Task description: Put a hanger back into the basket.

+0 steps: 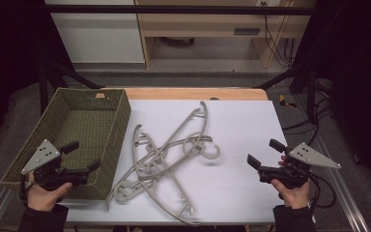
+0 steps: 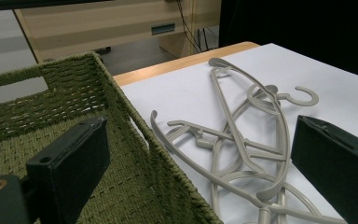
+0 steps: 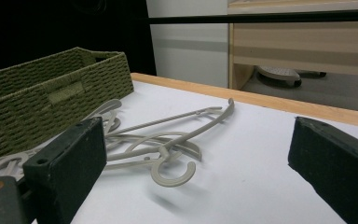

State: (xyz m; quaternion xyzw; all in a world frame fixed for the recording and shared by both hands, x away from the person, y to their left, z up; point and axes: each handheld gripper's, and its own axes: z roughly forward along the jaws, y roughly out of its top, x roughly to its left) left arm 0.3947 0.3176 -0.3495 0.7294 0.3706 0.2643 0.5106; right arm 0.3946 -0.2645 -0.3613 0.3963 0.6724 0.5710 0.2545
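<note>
Several grey plastic clothes hangers (image 1: 166,157) lie tangled in a pile on the white table top (image 1: 241,121), also seen as hangers (image 2: 242,140) and hangers (image 3: 163,140). A green woven basket (image 1: 84,130) stands at the left, its inside bare. My left gripper (image 1: 82,155) hovers over the basket's near right corner, open, nothing between its jaws. My right gripper (image 1: 265,152) is held above the table right of the pile, open and empty, pointing toward the hangers.
The basket wall (image 2: 135,140) rises between my left gripper and the hangers. A wooden table edge (image 1: 198,93) runs along the back. Beyond it stand a wooden shelf unit (image 1: 207,29) and cables (image 1: 280,43). Dark frame bars flank the table.
</note>
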